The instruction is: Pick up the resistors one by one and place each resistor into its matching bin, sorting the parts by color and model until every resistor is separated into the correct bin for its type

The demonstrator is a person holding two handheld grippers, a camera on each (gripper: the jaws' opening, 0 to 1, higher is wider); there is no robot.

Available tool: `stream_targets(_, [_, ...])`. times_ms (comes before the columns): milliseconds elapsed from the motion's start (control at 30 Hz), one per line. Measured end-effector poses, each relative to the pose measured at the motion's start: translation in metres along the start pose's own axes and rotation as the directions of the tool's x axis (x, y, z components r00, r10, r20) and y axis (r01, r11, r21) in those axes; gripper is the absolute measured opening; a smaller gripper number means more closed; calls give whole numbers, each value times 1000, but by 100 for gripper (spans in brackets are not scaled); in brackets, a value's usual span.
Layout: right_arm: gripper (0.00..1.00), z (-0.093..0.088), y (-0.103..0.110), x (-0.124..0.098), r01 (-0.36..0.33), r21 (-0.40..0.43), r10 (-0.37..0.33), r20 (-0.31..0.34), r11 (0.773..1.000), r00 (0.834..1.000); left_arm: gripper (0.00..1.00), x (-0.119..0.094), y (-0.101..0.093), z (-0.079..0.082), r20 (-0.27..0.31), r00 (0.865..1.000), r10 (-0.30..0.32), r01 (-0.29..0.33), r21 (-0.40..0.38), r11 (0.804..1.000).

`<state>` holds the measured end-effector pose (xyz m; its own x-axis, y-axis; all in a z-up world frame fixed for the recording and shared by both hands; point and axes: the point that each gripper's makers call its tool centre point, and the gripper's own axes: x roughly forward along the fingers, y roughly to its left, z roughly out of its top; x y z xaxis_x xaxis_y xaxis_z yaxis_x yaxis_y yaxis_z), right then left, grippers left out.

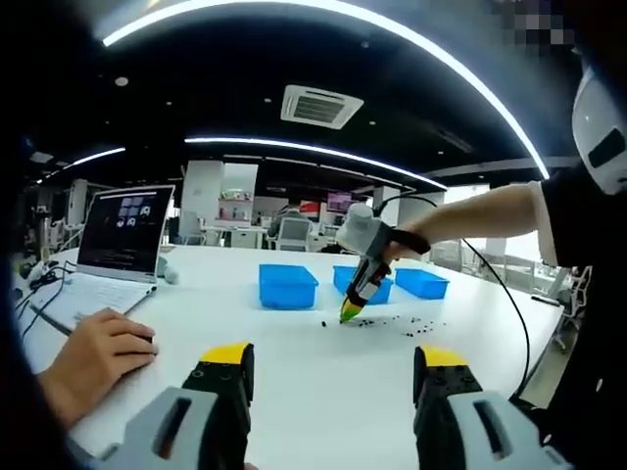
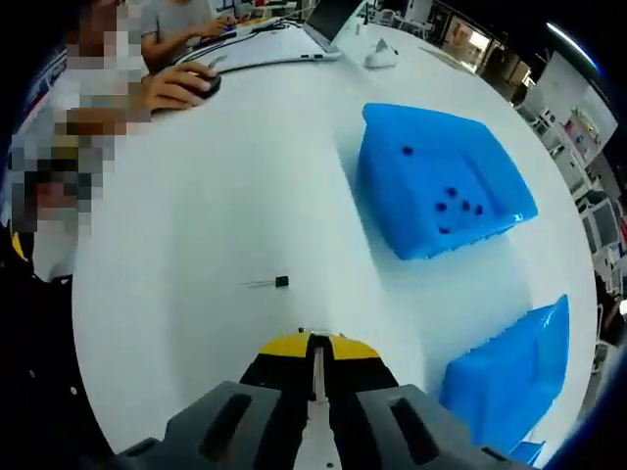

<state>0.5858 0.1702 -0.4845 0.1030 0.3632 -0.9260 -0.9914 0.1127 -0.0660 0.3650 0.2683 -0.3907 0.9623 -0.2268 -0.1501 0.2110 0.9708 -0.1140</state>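
A laptop [image 1: 122, 245] is standing open on the white table [image 1: 294, 362], its screen [image 1: 127, 227] glowing with a few small images. Cables [image 1: 39, 294] are trailing beside its keyboard at the table edge. A person's hand [image 1: 93, 357] is resting on a dark mouse [image 2: 204, 83] near the laptop. A small white object [image 2: 380, 57] is lying on the table just beyond the laptop. Overhead, curved light strips [image 1: 323, 149] are glowing across the dark ceiling, with a square vent [image 1: 320, 106] sitting between them. Desks and chairs [image 1: 292, 232] are standing in the background.
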Motion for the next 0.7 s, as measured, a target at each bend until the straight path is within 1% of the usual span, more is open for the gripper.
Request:
stream_targets(133, [7,4,1,-11,-7,19,6,49,1000,999,67,0,0,1,4,1000,1,-1,-2,1000])
stream_targets(200, [7,8,0,-21,-5,38,1,101,999,995,67,1,-1,1,2,1000,0,0,1,1000])
stream_targets(300, [7,15,-1,-43,-7,87,-12,209,996,978,67,3,-3,4,7,1000,-7,7,4,1000])
stream_targets(333, [7,18,-1,-51,-8,100,-18,255,995,967,67,4,-3,5,9,1000,-8,8,6,1000])
stream_targets(367, [7,20,-1,-57,-7,110,-25,287,994,958,67,4,-3,6,11,1000,-8,8,7,1000])
stream_targets(400, [7,22,-1,-70,-4,138,-45,348,990,936,67,5,-3,7,14,1000,-9,9,8,1000])
stream_targets(433, [7,23,0,-80,-2,151,-59,396,988,917,67,5,-2,8,17,1000,-7,7,8,1000])
stream_targets(467, [7,22,1,-86,1,158,-69,424,987,903,67,6,-2,9,20,1000,-5,5,9,1000])
stream_targets(533, [7,20,0,-107,29,191,-124,508,981,853,67,6,-1,12,25,1000,-3,2,11,1000])
stream_targets(567, [7,18,-1,-117,46,211,-156,543,976,825,67,7,0,13,27,1000,-2,2,12,1000])
stream_targets(600, [7,15,0,-132,71,229,-198,596,971,778,67,7,0,14,29,1000,-2,1,14,1000])
stream_targets(633, [7,11,3,-142,80,240,-217,626,968,749,67,8,0,16,32,999,-3,2,17,1000])
stream_targets(667, [7,6,3,-153,89,270,-252,657,959,711,67,8,0,18,36,999,-3,2,18,1000])
stream_targets(700, [7,3,6,-165,101,283,-276,691,954,668,67,9,0,19,39,999,-3,3,20,1000])
